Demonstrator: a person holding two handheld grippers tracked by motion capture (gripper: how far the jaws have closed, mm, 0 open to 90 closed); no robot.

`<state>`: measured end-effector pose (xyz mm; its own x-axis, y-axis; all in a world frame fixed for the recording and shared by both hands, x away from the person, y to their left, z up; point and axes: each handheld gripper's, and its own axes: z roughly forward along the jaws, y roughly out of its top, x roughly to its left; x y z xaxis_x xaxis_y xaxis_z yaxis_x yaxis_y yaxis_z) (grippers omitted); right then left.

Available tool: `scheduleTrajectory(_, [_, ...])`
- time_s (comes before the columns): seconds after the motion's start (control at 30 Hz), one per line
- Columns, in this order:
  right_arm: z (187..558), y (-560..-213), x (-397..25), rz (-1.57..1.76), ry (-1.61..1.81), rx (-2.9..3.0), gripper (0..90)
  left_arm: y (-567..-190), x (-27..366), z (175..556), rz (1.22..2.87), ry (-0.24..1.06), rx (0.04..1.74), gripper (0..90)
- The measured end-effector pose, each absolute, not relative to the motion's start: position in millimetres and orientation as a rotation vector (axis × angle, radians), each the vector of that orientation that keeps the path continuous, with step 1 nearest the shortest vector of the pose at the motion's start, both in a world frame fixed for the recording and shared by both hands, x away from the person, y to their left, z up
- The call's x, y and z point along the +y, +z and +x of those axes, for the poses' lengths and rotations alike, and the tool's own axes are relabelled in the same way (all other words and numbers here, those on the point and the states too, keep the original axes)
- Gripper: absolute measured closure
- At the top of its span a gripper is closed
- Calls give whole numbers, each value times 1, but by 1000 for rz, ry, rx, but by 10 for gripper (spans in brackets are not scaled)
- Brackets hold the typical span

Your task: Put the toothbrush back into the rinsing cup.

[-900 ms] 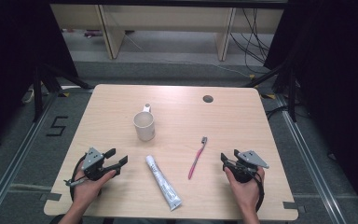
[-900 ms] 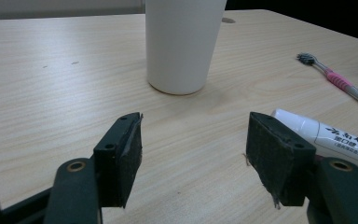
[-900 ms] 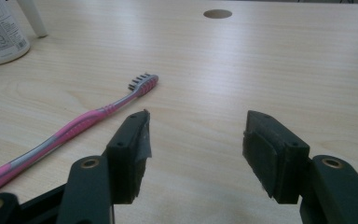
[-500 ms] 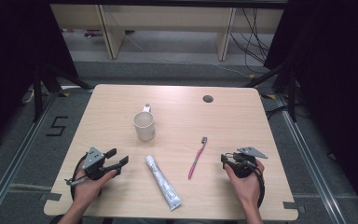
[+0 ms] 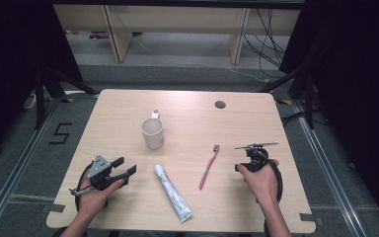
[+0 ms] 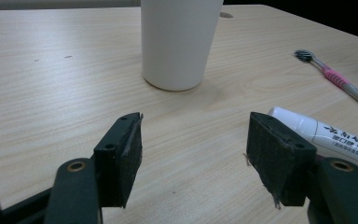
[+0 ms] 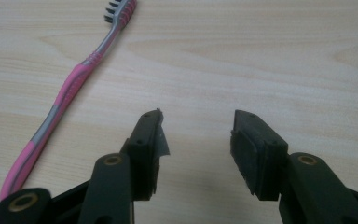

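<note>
A white mug (image 5: 153, 133) stands upright mid-table, handle to the far side. In front of it lies a white toothpaste tube (image 5: 172, 192), and to its right a pink toothbrush (image 5: 208, 168), bristles far. My left gripper (image 5: 125, 165) rests open at the near left, aimed at the mug (image 6: 179, 42), with the tube's cap end (image 6: 335, 137) just right of its jaws. My right gripper (image 5: 243, 165) is tipped nose down over the table, right of the toothbrush. It (image 7: 196, 140) is open over bare wood, the toothbrush (image 7: 70, 93) lying left of its jaws.
The wooden table (image 5: 256, 123) has a round cable hole (image 5: 220, 104) near its far right edge. Dark curtains flank the table, and shelving and cables lie on the floor beyond it.
My right gripper has moved a little forward and tipped its nose down toward the table. The left gripper, mug, tube and toothbrush have stayed put.
</note>
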<state>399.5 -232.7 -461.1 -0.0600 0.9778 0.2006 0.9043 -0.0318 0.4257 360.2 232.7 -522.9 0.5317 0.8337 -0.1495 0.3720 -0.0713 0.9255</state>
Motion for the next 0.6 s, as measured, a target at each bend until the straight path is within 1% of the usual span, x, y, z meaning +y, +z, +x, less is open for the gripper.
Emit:
scheduleTrajectory(0.03, [402, -460, -234, 2021, 654, 2125, 548, -523, 233, 360, 1670, 523, 1031, 355])
scheduleTrajectory(0.07, [406, -457, -229, 2093, 605, 2143, 554, -523, 233, 360, 1669, 522, 1031, 355])
scheduleTrajectory(0.17, [410, -455, -226, 2129, 551, 2172, 556, -523, 232, 360, 1674, 522, 1029, 355])
scheduleTrajectory(0.2, [414, -452, -220, 2216, 501, 2170, 560, -523, 232, 360, 1678, 521, 1029, 355])
scheduleTrajectory(0.33, [422, -450, -209, 2293, 428, 2174, 545, -522, 232, 360, 1681, 524, 1042, 355])
scheduleTrajectory(0.47, [427, -452, -205, 2243, 410, 2208, 539, -522, 232, 360, 1681, 523, 1040, 355])
scheduleTrajectory(0.5, [428, -452, -200, 2286, 403, 2191, 541, -522, 232, 360, 1683, 524, 1039, 355])
scheduleTrajectory(0.53, [430, -454, -200, 2216, 416, 2228, 542, -522, 232, 360, 1683, 524, 1039, 355])
scheduleTrajectory(0.57, [430, -453, -195, 2281, 411, 2202, 544, -522, 232, 360, 1682, 524, 1039, 355])
scheduleTrajectory(0.6, [432, -454, -194, 2239, 412, 2231, 547, -522, 232, 360, 1683, 524, 1039, 355])
